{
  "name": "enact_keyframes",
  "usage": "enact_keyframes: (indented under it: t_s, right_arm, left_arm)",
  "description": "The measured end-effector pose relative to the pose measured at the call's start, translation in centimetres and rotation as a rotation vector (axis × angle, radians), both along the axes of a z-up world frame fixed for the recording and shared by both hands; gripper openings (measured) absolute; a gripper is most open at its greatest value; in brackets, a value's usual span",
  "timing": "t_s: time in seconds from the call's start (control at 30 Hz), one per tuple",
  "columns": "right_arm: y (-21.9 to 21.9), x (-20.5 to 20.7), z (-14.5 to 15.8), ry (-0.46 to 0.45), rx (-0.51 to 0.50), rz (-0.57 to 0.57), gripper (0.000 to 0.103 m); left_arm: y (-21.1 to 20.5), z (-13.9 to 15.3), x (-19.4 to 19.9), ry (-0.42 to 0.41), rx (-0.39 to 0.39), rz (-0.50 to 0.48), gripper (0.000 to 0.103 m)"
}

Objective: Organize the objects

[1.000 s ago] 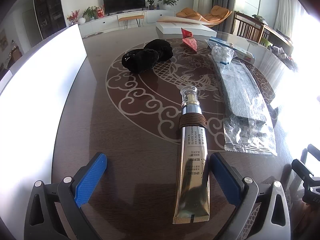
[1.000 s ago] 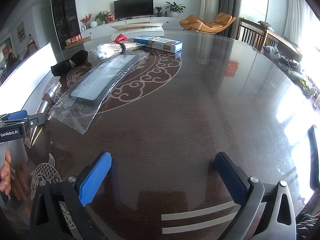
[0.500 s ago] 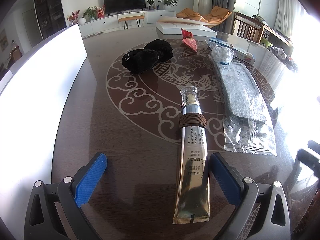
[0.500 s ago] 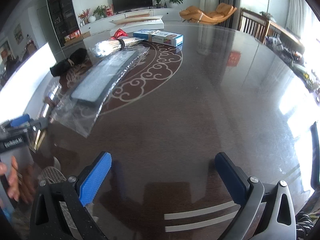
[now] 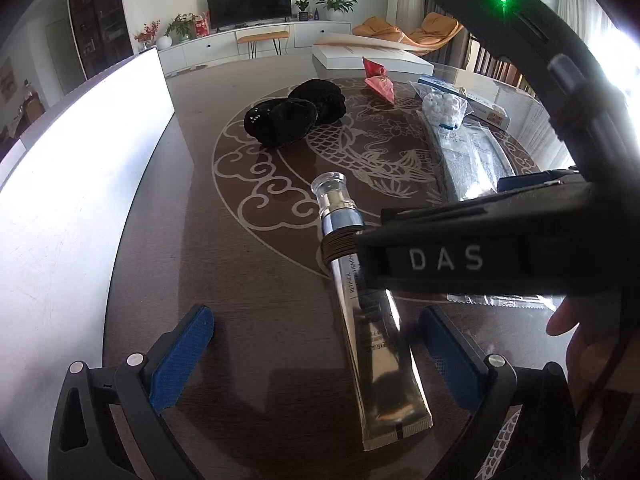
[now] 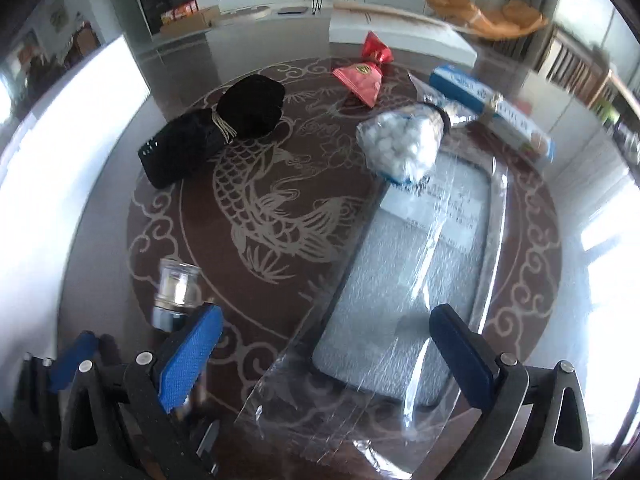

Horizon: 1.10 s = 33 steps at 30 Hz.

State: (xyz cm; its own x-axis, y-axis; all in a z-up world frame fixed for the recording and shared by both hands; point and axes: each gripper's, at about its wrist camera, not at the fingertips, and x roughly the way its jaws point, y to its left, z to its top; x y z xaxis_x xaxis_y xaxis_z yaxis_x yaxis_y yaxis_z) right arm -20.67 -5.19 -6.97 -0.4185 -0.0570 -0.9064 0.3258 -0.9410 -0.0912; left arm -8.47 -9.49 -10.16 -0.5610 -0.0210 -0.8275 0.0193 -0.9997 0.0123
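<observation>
On the dark table (image 5: 248, 280), with the metallic tube (image 5: 376, 336) as our landmark: it lies flat, clear cap (image 5: 330, 186) pointing away from us, brown band (image 5: 338, 246) wound round its neck, crimped end nearest. Our left gripper (image 5: 316, 356) sits low with its jaws spread wide either side of the tube's lower half, blue pads (image 5: 180, 360) clear of it, holding nothing; its pose matches the earlier left views. What has changed is our right gripper (image 6: 324, 354): a second ago it faced bare tabletop well right of the tube, now it has swung in and its black body crosses the left view just right of the tube's neck. From its own camera it hangs wide open and empty above the near end of the clear bag with the grey pad (image 6: 408, 288), which lies just right of the tube; the tube's cap shows beside its left pad. Beyond the tube: black bundle (image 6: 216, 132) to the far left, red pouch (image 6: 362, 78) farther back, bag of cotton balls (image 6: 400, 148) resting on the far end of the grey-pad bag, blue-and-white box (image 6: 492, 110) behind that. White board (image 5: 68, 208) stands left of the tube. We judge nothing has been sorted yet; both hands look set for a first pick, left on the tube, right on the grey-pad bag. Slick plastic may slip in a pinch.
</observation>
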Motion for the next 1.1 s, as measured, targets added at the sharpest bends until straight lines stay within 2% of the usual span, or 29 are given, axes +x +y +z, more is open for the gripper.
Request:
enact_keyframes:
  t_s: [0.07,0.1,0.2,0.33,0.53,0.67,0.83,0.9,0.97,1.0,1.07,1.1]
  right_arm:
    - [0.4,0.0,0.0,0.012,-0.026,0.016,0.103]
    - [0.7,0.1,0.1,0.030,-0.022,0.019,0.097]
    - [2.3,0.5,0.8,0.088,-0.011,0.001,0.061]
    - [4.5,1.5,0.9,0.116,-0.007,0.013,0.057]
    - [9.3,6.5,0.7,0.165,-0.020,0.020,0.057]
    - [12.7,9.8,1.0,0.170,-0.068,0.042,0.057]
    - [16.0,9.9,2.5,0.074,-0.160,0.037,0.087]
    - [16.4,9.0,3.2,0.059,-0.168,0.041,0.089]
    - [16.0,7.2,3.0,0.018,-0.159,0.055,0.096]
    - [15.5,5.9,2.6,-0.003,-0.137,0.055,0.097]
    - [14.8,4.1,1.7,-0.047,-0.114,0.035,0.097]
    - [14.4,3.0,1.1,-0.086,-0.124,0.026,0.097]
  left_arm:
    - [0.0,0.0,0.0,0.000,0.000,0.000,0.103]
    - [0.0,-0.1,0.0,0.000,0.000,0.000,0.103]
    - [0.1,-0.1,0.0,0.000,-0.001,0.001,0.103]
    - [0.0,0.0,-0.1,0.001,0.000,0.001,0.103]
    - [0.0,-0.1,-0.2,0.001,0.000,0.001,0.103]
    - [-0.1,-0.1,-0.3,-0.008,0.000,-0.007,0.103]
    - [0.4,0.2,-1.8,-0.125,0.005,-0.108,0.102]
    - [1.0,0.5,-2.1,-0.108,-0.004,-0.135,0.089]
    - [1.5,0.8,-2.7,-0.095,-0.004,-0.138,0.066]
    - [1.8,1.0,-3.1,-0.088,-0.003,-0.138,0.059]
    - [2.3,1.3,-3.1,-0.076,-0.007,-0.148,0.030]
    - [2.5,1.4,-3.2,-0.077,0.000,-0.153,0.025]
